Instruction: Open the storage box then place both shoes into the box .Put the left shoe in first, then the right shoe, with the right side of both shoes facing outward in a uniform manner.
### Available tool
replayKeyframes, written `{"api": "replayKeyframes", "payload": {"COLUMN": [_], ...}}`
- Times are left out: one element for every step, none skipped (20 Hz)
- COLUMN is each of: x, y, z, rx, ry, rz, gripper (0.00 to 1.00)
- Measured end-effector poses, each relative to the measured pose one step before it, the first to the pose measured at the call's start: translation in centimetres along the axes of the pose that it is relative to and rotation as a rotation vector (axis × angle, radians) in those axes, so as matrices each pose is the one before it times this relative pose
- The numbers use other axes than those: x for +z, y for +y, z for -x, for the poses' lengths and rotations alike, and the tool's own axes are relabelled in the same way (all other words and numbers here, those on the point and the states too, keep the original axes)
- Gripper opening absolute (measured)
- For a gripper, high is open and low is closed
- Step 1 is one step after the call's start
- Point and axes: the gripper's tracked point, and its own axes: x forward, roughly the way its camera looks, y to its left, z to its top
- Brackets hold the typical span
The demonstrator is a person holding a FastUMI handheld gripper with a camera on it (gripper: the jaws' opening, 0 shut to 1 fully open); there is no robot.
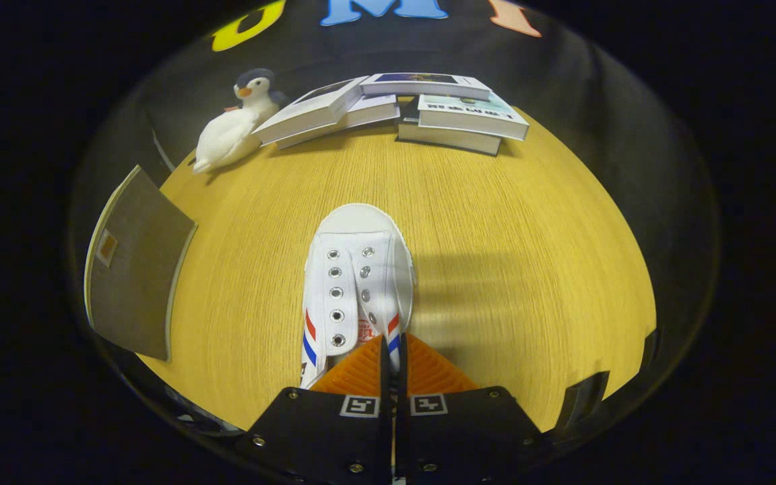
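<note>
tool [391,347]: fingers drawn nearly together, the right rear collar of the white shoe [356,283] pinched between them | shoe: seen on the wooden bench [509,222], toe pointed away from the tool | beyond: books [422,111], plush penguin [236,121] | left: grey panel [135,269]

A wooden table [496,222] with pale yellow grain stands against the booth's black cloth wall [597,87].

Screwed gripper [393,350] plates, 2 square markers
</note>
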Motion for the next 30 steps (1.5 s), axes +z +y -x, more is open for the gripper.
{"api": "replayKeyframes", "payload": {"x": [-0.303,-0.183,0.287,-0.067,0.037,-0.036,0.067,0.131,0.209,0.352,0.242,0.19,0.335,0.239,0.252,0.214,0.127,0.287,-0.02,0.289,0.007,0.308,0.058,0.418,0.069,0.223,0.156,0.116,0.13,-0.082], "y": [0.335,0.251,0.353,0.103,0.257,0.392,0.392,0.447,0.365,0.457,0.462,0.672,0.747,0.761,0.729,0.809,0.822,0.892,0.872,0.955,0.902,0.979,0.961,1.089,1.032,1.09,0.976,1.073,1.017,0.911], "z": [0.15,0.292,0.235,0.072,0.141,0.31,0.311,0.437,0.33,0.328,0.462,0.419,0.389,0.378,0.329,0.323,0.405,0.362,0.215,0.248,0.359,0.326,0.233,0.335,0.295,0.264,0.142,0.297,0.032,0.1], "rx": [0.01261,0.00967,0.00824,0.00486,0.00613,0.00871,0.01094,0.00865,0.00791,0.00715,0.0065,0.01145,0.01135,0.01047,0.01133,0.0109,0.01424,0.01434,0.0158,0.01623,0.01179,0.01057,0.01039,0.01207,0.01194,0.014,0.01073,0.01215,0.01237,0.00941], "ry": [0.01364,0.00058,0.00058,0.0106,-0.00576,0.00096,-0.00245,-0.00951,-0.00733,-0.00914,-0.01242,-0.00461,-0.01415,-0.00793,-0.00736,-0.00768,-0.00387,-0.01262,0.00438,-0.00436,-0.00168,-0.01075,-0.00024,-0.01225,-0.00363,-0.00299,-0.00664,-0.00782,0.00096,-0.00174], "rz": [-0.01178,-0.01615,-0.02668,-0.01431,-0.01753,-0.01431,-0.01668,-0.01444,-0.00818,-0.00792,-0.01383,-0.01044,-0.01558,-0.00886,-0.0081,-0.00954,-0.00635,-0.01385,-0.00661,-0.00795,-0.00063,-0.00105,0.00616,0.00208,0.00535,0.00513,0.00012,-0.00193,0.00305,-0.00175], "gripper": [0.02,0.02,0.0,0.0,0.0,0.0,0.0,0.0,0.0,0.0,0.0,0.0,0.0,0.0,0.0,0.0,0.0,0.0,0.0,0.0,0.0,0.0,0.0,0.0,0.0,0.0,0.0,0.0,0.0,0.0]}}
